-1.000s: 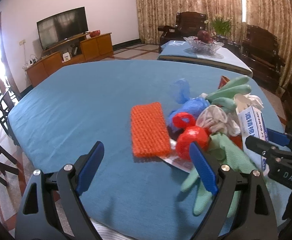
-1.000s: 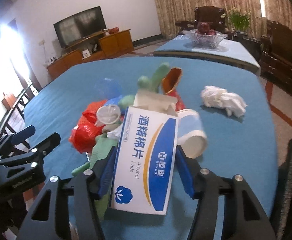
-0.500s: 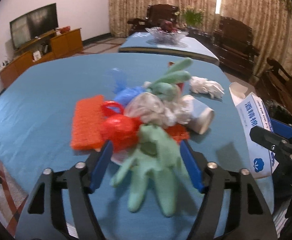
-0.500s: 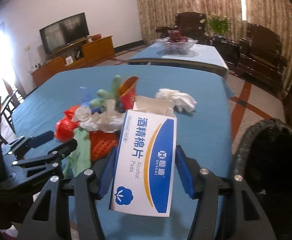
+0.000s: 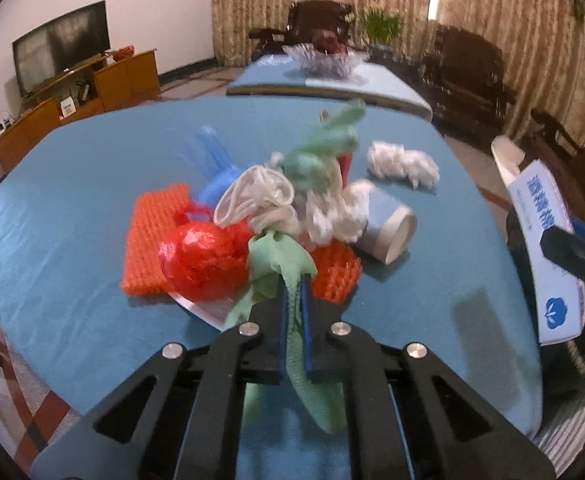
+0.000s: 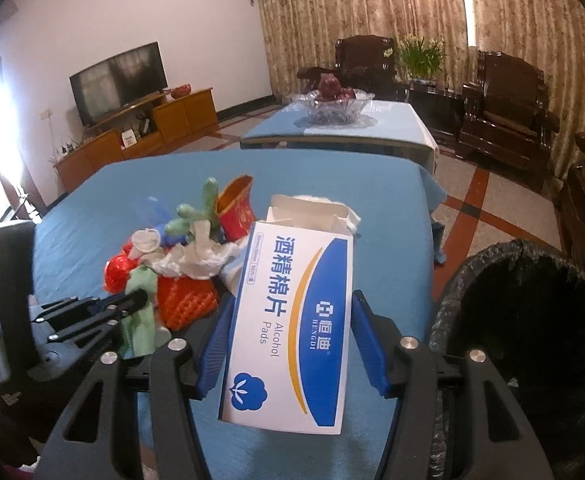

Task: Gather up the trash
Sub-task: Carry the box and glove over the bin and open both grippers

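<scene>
Left gripper (image 5: 293, 300) has just closed, jaws pinched tight on a pale green glove (image 5: 280, 264) at the near edge of the trash pile; glove fingers hang down between and below the blue pads. Right gripper (image 6: 292, 344) clamps a white-and-blue box (image 6: 292, 320) by its two sides, top flap open, held up off the bench (image 6: 332, 168) near the black-lined bin (image 6: 532, 320) at right. Box print reads "酒精棉片", "Alcohol Pads", brand "恒迪 HENGDI", plus a blue cotton-flower logo; small side text too tiny to read.

Trash pile sits mid-bench on the blue cloth: red plastic bag (image 5: 200, 260) ball, orange foam net (image 5: 152, 240) left of it, a second orange net piece just right of the glove, white crumpled glove (image 5: 252, 196), blue plastic bag (image 5: 216, 176) behind, a paper cup (image 5: 388, 228) lying on its side, a second green glove (image 5: 324, 148) sticking up, red cup (image 6: 236, 208) tilted beside it. White tissue wad (image 5: 404, 164) lies apart, further back right.

Background: TV on a wooden cabinet, glass fruit bowl on a second blue table, dark wood armchairs, curtains.
</scene>
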Demonstrator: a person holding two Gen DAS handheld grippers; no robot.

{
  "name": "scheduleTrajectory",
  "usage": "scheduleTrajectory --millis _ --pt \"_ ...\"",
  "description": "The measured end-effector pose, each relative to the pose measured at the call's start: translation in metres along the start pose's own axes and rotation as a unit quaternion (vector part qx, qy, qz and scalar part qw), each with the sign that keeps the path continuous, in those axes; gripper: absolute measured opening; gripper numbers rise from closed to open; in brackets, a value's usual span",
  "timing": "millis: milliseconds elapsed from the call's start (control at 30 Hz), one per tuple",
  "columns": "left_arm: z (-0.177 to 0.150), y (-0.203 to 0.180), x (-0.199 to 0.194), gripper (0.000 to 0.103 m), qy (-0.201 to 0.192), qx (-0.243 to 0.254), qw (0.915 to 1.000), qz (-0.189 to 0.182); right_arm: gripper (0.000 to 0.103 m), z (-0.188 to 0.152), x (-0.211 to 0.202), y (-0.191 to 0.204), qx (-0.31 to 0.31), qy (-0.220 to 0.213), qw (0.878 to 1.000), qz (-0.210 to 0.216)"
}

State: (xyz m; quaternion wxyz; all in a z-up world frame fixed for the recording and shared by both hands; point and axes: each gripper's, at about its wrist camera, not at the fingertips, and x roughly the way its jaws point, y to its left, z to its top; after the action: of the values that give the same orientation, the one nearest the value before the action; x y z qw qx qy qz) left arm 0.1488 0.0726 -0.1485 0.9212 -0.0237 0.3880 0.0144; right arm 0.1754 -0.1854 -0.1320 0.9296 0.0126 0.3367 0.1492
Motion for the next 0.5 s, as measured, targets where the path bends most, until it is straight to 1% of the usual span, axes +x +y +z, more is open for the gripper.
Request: scheduleTrajectory --millis 100,233,400,500 --pt "0.01 0.006 -0.022 0.005 -0.029 -0.006 0.9995 -0.01 0.057 0.007 -0.009 0.001 0.0 -0.016 1.0 0.004" --pt "0.026 -0.001 -0.044 0.005 -0.06 -0.001 0.9976 -0.034 0.057 0.016 -0.019 0.002 0.0 -0.033 0.999 0.007" --pt "0.042 -0.031 -0.074 0.005 -0.105 0.029 0.9927 -0.051 0.057 0.024 -0.039 -0.008 0.004 -0.056 0.998 -0.003" --pt "0.045 -0.056 -0.088 0.005 -0.125 0.052 0.9894 -0.052 0.057 0.027 -0.054 -0.022 0.009 -0.069 0.997 -0.021"
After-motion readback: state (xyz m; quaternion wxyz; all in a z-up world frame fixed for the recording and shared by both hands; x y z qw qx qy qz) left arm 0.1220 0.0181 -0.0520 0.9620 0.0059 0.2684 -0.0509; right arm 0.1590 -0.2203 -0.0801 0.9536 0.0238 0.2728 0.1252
